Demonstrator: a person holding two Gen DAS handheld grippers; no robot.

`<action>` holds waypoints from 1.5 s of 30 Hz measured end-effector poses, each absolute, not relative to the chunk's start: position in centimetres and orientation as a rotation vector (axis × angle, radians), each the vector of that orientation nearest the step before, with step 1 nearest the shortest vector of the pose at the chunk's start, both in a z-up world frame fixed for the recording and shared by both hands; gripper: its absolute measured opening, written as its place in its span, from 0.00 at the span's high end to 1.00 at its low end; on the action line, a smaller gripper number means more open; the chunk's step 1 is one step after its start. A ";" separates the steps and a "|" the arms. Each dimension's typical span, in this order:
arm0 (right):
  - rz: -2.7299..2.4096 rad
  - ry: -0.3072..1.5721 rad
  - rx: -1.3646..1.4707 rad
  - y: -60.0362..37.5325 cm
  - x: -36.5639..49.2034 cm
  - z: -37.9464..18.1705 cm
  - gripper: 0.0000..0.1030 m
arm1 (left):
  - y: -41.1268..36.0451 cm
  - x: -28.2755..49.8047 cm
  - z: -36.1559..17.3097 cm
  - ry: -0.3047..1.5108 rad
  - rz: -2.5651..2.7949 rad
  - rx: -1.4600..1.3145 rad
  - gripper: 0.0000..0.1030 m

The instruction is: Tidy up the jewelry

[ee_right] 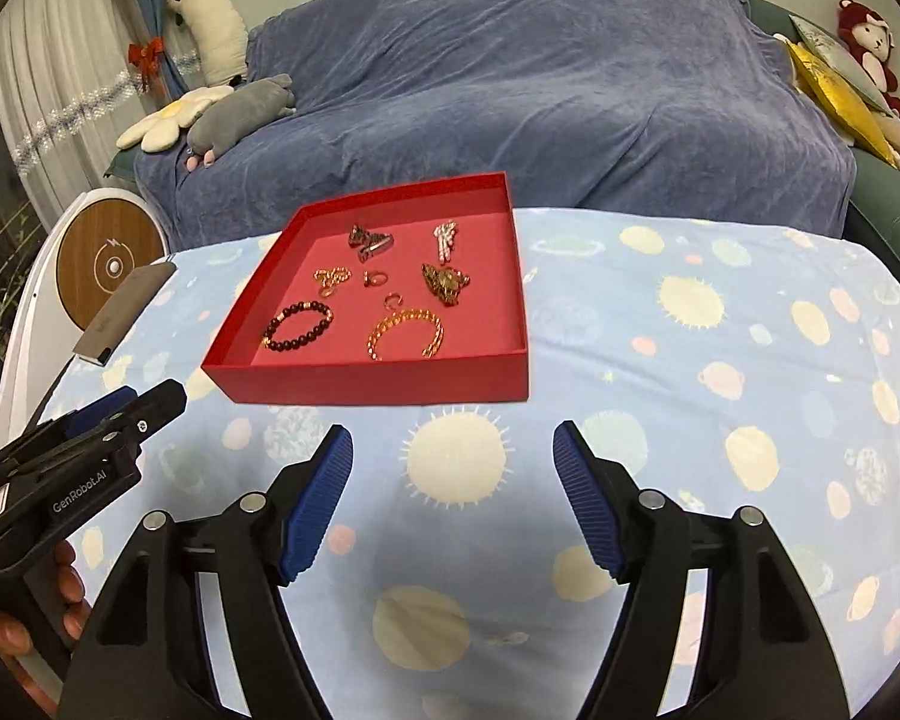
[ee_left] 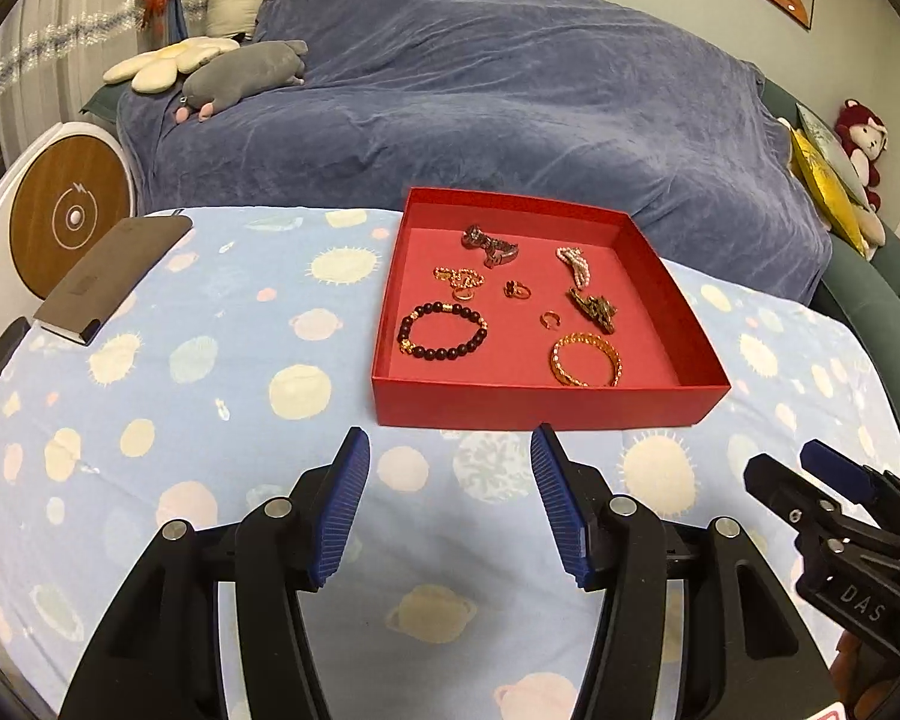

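Observation:
A shallow red tray [ee_left: 534, 405] [ee_right: 366, 381] stands on the planet-print tablecloth. Inside lie several pieces of jewelry: a dark bead bracelet [ee_left: 442, 331] [ee_right: 297, 327], a gold bangle [ee_left: 586, 359] [ee_right: 406, 333], a gold chain [ee_left: 459, 281] [ee_right: 330, 277], a small ring [ee_left: 518, 290] [ee_right: 374, 279], an ear cuff [ee_left: 549, 318] [ee_right: 393, 300], a pearl piece [ee_left: 575, 264] [ee_right: 445, 240], a silver clip [ee_left: 491, 245] [ee_right: 369, 240] and a bronze brooch [ee_left: 594, 307] [ee_right: 445, 283]. My left gripper [ee_left: 450, 450] [ee_right: 150, 405] hangs open before the tray's front wall, nothing between its fingers. My right gripper [ee_right: 453, 441] [ee_left: 810, 468] is open too, beside it on the right.
A grey flat case [ee_left: 114, 276] [ee_right: 123, 312] lies at the table's left edge. A round white and wood device [ee_left: 69, 213] [ee_right: 105, 261] stands behind it. A sofa under a blue blanket [ee_left: 480, 96] with plush toys [ee_left: 243, 75] fills the background. A hand [ee_right: 69, 591] holds the left gripper.

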State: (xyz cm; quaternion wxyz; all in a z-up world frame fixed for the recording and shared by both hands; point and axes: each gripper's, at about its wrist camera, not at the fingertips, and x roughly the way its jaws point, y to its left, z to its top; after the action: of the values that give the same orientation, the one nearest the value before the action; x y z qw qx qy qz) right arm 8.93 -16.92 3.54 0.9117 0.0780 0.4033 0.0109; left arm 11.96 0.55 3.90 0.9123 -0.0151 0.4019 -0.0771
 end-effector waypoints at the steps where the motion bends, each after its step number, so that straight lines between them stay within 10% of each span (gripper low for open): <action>1: 0.024 0.835 0.149 -16.6 8.9 3.2 0.34 | 0.5 11.9 3.6 0.829 -0.162 -0.025 0.43; 45: -0.054 0.826 0.098 -14.7 8.4 1.7 0.20 | -0.8 11.9 1.0 0.870 -0.073 0.049 0.32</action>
State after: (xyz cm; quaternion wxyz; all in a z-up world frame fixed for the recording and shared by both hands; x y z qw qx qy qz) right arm 8.37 -14.70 1.73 0.9145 0.0477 0.4010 -0.0260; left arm 11.94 -0.76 0.97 0.9059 0.0239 0.4213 -0.0354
